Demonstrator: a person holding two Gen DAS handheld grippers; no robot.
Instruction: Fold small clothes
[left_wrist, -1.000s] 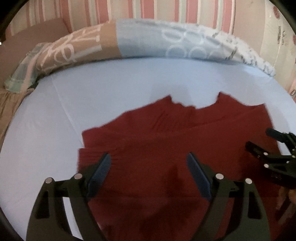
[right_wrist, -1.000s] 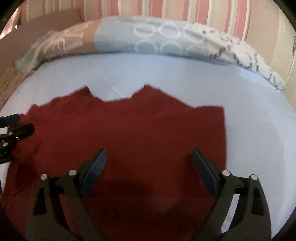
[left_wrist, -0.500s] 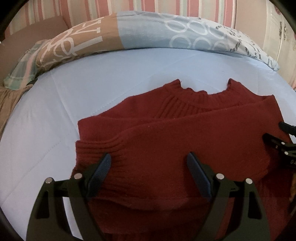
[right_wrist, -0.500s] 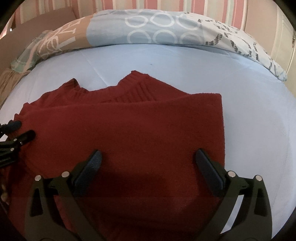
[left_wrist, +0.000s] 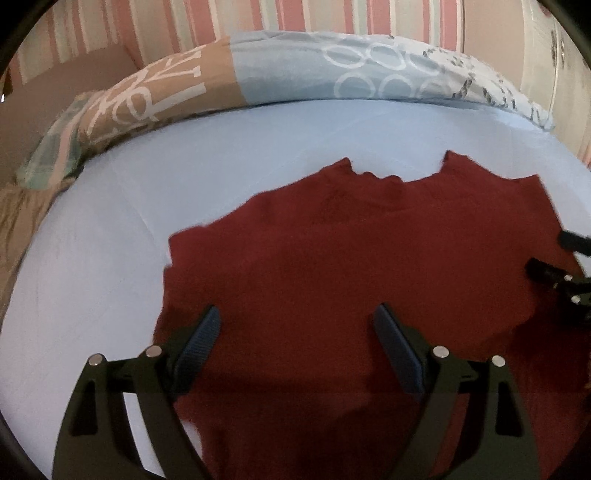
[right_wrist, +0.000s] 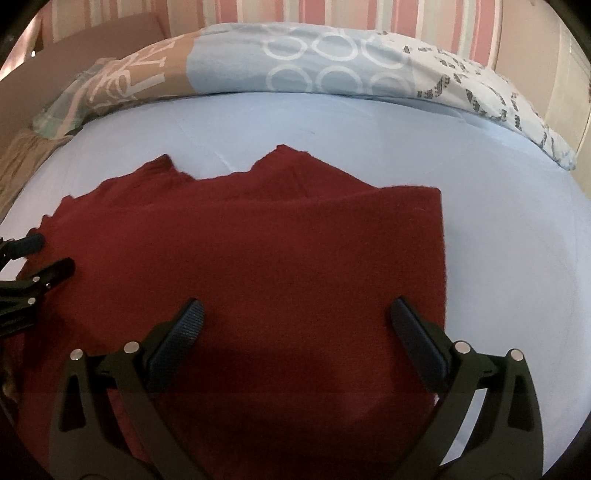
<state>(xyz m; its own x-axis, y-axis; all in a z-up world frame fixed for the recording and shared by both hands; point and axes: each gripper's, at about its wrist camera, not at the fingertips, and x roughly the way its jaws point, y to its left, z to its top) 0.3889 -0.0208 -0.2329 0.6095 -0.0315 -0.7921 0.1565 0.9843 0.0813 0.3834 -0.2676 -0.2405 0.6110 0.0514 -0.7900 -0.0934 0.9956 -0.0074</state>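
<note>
A dark red knit sweater (left_wrist: 351, 266) lies flat on the light blue bed sheet (left_wrist: 221, 155), collar toward the far side, sides folded in. It also shows in the right wrist view (right_wrist: 280, 251). My left gripper (left_wrist: 297, 325) is open and empty, hovering over the sweater's near left part. My right gripper (right_wrist: 295, 317) is open and empty, hovering over the sweater's near right part. Each gripper shows at the edge of the other's view: the right one (left_wrist: 554, 258), the left one (right_wrist: 44, 254).
A rolled patterned duvet (left_wrist: 332, 74) in blue, tan and white lies along the far side of the bed, also in the right wrist view (right_wrist: 332, 62). A striped pink wall (right_wrist: 332, 11) stands behind. Blue sheet (right_wrist: 509, 240) extends right of the sweater.
Both grippers stay open over the sweater. The views shifted slightly between frames; the sweater looked nearer half a second ago and sits a little farther now.
</note>
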